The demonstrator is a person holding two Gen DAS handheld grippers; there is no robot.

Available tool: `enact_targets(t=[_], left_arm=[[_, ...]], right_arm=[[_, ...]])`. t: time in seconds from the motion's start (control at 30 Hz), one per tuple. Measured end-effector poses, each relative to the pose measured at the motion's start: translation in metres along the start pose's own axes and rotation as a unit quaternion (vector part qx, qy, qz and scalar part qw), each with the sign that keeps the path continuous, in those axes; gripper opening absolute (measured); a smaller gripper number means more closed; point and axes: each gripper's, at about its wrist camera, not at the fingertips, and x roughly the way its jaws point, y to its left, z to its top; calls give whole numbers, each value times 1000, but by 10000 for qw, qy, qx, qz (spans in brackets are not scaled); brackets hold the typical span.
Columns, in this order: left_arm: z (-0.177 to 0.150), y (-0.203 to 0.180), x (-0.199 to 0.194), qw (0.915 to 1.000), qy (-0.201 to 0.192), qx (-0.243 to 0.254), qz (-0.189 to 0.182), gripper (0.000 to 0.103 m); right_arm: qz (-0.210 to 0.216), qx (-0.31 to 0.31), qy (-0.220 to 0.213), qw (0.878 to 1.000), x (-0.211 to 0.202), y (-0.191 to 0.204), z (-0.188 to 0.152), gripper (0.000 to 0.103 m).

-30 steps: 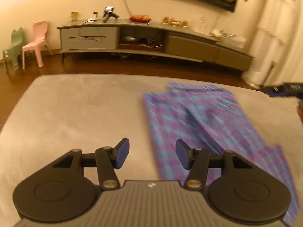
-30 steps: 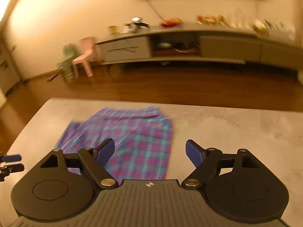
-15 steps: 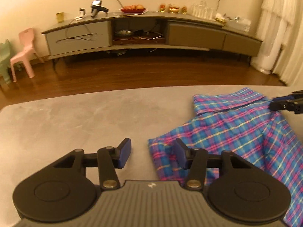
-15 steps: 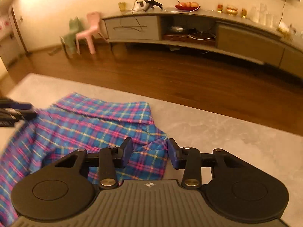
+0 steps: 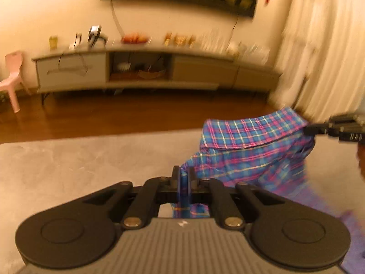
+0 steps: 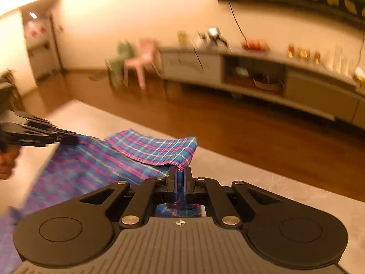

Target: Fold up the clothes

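Plaid cloth in blue, pink and yellow, a shirt (image 5: pixel 253 150), lies bunched at the right of the grey table (image 5: pixel 79 159) in the left wrist view, its collar band raised along the upper right and its lower part blurred. In that view the left gripper (image 5: pixel 183 178) at bottom centre has just closed its jaws and pinches the shirt's near left edge, with fabric showing between the pads and below them. At the right edge the right gripper (image 5: pixel 310 129) meets the far end of the collar.

In the right wrist view the shirt (image 6: pixel 150 147) spreads from lower left to centre, one collar corner folded over, and the right gripper (image 6: pixel 180 177), whose jaws have also just closed, is clamped on the cloth under that corner. The left gripper (image 6: pixel 70 139) comes in from the left edge and touches the shirt, with a hand (image 6: pixel 8 162) behind it.

Beyond the table is wooden floor (image 5: pixel 114 114). At upper left of the left wrist view stands a pink chair (image 5: pixel 12 77), then a long low cabinet (image 5: pixel 159 70) with small blurred items on top and an open middle shelf whose contents I cannot make out, then pale curtains (image 5: pixel 319 57) at the right
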Motion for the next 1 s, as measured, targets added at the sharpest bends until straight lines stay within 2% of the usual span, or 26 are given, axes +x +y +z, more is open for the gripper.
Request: enact_targets(t=[0.1, 0.2, 0.27, 0.33, 0.4, 0.43, 0.5, 0.57, 0.67, 0.7, 0.77, 0.8, 0.83, 0.9, 1.0], left_arm=[[-22, -20, -79, 9983, -465, 52, -338, 5], [-68, -52, -158, 9955, -615, 314, -656, 5], [-105, -74, -194, 9934, -498, 473, -919, 6], [-147, -98, -213, 9921, -72, 728, -1017, 7], [-181, -110, -216, 9926, 337, 895, -746, 8], [-190, -112, -215, 9931, 482, 857, -640, 9], [-208, -115, -215, 9932, 754, 778, -433, 10], [-209, -119, -223, 9947, 662, 659, -426, 12], [-205, -132, -236, 9955, 409, 602, -612, 12], [-207, -141, -239, 9939, 389, 672, -786, 13], [-214, -162, -241, 9880, 435, 1015, -1078, 16], [-219, -174, -240, 9835, 498, 1276, -1182, 18], [-225, -187, -234, 9791, 606, 1580, -1126, 18], [-235, -200, -219, 9745, 807, 1912, -859, 18], [-248, -203, -193, 9720, 1036, 2047, -498, 18]], right_arm=[[259, -319, -429, 9982, -79, 44, -15, 4], [538, -745, -694, 9933, -160, 92, -51, 4], [653, -907, -616, 9918, -197, 118, -83, 3], [521, -1140, -281, 9917, -219, 135, -122, 3], [205, -1222, 180, 9921, -225, 139, -163, 3], [166, -1130, 448, 9924, -224, 136, -180, 4], [96, -813, 701, 9942, -226, 127, -208, 4], [-46, -605, 856, 9945, -230, 122, -215, 4], [-59, -80, 549, 9984, -246, 116, -210, 7], [71, 227, 407, 9989, -249, 113, -205, 12], [269, 573, 151, 9979, -254, 114, -200, 33], [318, 440, 56, 9985, -255, 126, -199, 51], [284, 99, 38, 9995, -252, 141, -200, 62], [216, -582, 3, 9981, -246, 172, -201, 64], [-33, -1531, 148, 9881, -220, 209, -207, 63]])
